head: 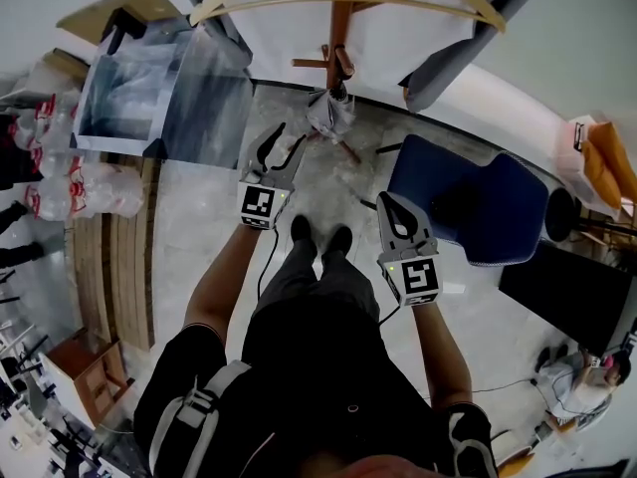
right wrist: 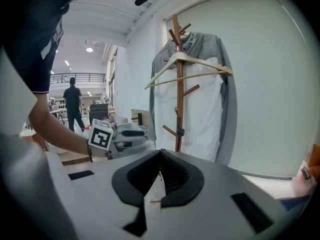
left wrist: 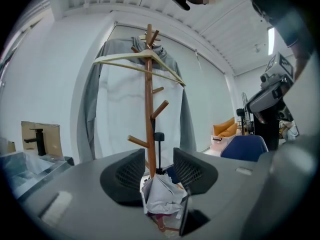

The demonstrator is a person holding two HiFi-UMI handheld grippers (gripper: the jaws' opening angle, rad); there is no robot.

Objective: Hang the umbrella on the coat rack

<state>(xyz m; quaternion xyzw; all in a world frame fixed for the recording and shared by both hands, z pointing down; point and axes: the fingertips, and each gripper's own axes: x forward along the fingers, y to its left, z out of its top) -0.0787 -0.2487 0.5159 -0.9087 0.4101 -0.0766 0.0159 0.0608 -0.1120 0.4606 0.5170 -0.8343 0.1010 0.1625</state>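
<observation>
Left gripper sits partly open, empty; right gripper is closed, empty. Crumpled pale umbrella, bottom hidden, stands by wooden coat rack.

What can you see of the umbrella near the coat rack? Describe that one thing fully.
The umbrella is folded, its pale grey-white fabric crumpled and bunched, with a thin black shaft and a black knob on top. It stands roughly upright, close beside the pole of the wooden coat rack. It shows between the parted jaws of the left gripper; whether they touch it is unclear.
</observation>
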